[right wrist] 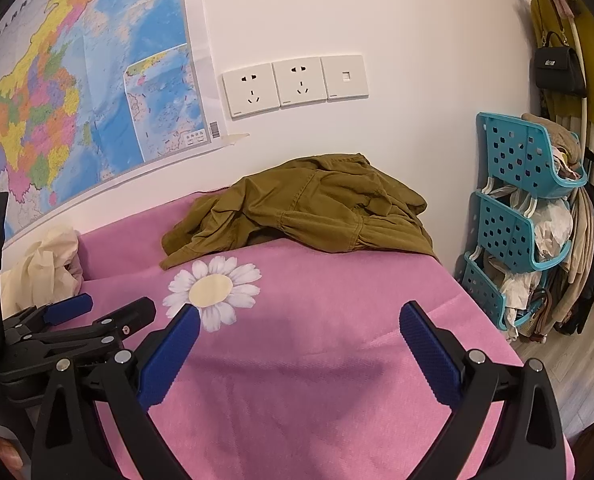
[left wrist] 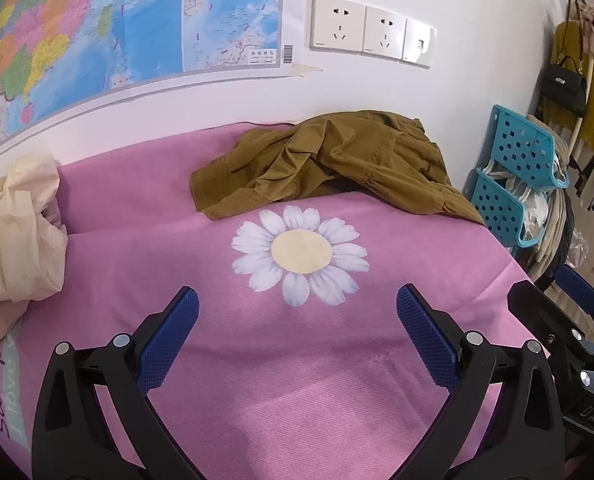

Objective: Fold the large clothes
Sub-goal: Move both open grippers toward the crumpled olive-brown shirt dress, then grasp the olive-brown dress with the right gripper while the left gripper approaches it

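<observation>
- The brown jacket (left wrist: 329,164) lies crumpled straight ahead of both my grippers, at the far end of the pink cover (left wrist: 297,380), close to the wall; nothing of it is between my fingers yet.
- Its long axis runs across my line of reach, left to right; the right end trails toward the bed's edge by the blue rack (left wrist: 513,176).
- From my left gripper (left wrist: 297,340) the jacket sits ahead and a little right, past the printed daisy (left wrist: 301,256). Its jaws are spread wide and hold nothing.
- From my right gripper (right wrist: 299,344) the jacket (right wrist: 301,208) is nearly dead ahead. Jaws also spread wide, empty.
- I judge neither hand clearly nearer; the right is better lined up with the jacket's middle and right end, the left with the near left corner.
- Both grippers hover low over the bare cover, side by side, pointing forward toward the wall, the left one (right wrist: 97,316) just beside my right.
- A cream garment (left wrist: 21,236) lies bunched well off to my left.
- Next, as I judge it: reach forward and take two separate edges to spread the jacket flat.
</observation>
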A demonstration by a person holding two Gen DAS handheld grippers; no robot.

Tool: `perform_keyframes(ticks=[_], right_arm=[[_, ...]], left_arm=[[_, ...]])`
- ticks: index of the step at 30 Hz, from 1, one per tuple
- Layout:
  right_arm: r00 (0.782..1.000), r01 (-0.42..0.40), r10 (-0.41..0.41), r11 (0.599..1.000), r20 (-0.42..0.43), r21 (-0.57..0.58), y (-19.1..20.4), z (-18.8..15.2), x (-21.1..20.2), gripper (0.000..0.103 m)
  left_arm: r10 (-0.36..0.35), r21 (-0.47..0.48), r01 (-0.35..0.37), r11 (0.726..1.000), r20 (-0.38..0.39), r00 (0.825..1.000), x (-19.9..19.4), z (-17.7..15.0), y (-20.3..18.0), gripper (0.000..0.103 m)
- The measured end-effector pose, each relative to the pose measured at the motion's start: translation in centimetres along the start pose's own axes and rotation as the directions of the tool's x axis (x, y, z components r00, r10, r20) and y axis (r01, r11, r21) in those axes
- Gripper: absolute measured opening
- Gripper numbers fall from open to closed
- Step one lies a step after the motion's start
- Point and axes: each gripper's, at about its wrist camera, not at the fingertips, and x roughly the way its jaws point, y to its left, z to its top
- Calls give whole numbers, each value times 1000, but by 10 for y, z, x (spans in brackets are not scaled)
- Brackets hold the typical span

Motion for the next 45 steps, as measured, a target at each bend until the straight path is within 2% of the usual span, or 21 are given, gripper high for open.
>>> perform_keyframes(ticks=[9, 19, 26, 32, 36, 38, 39, 41, 45], right_arm=[[1000, -9, 9, 1000, 5, -26, 7, 1, 3, 97], [1000, -22, 22, 997, 0, -80, 16, 17, 15, 97], [1000, -18, 18, 988, -1, -156, 20, 35, 38, 97], [998, -25, 12, 965, -54, -261, 29, 66, 93, 97], [997, -9, -21, 924, -75, -381, 53, 87, 150, 97], [994, -41, -7, 907, -113, -419, 62, 94, 176, 97], [993, -33, -21, 898, -117, -440, 69, 98, 193, 97], [986, -64, -15, 885, -165, -460, 80, 102, 222, 97], [980, -46, -54, 872, -190, -488, 91, 107, 262, 96]], left_arm=[[5, -4, -5, 1000, 2, 1000, 1, 2, 2, 98], [13, -19, -13, 1000, -1, 1000, 11, 15, 7, 98], [37, -54, -40, 998, -52, 998, 38, 26, 21, 98], [90, -107, -100, 989, -90, 992, 64, 34, 51, 98], [124, -129, -139, 982, -115, 986, 78, 36, 71, 98], [141, -135, -157, 978, -126, 982, 84, 36, 78, 98], [145, -137, -163, 977, -131, 981, 86, 37, 81, 98], [161, -139, -180, 974, -141, 977, 92, 38, 89, 98], [173, -149, -197, 969, -160, 972, 99, 39, 104, 98]])
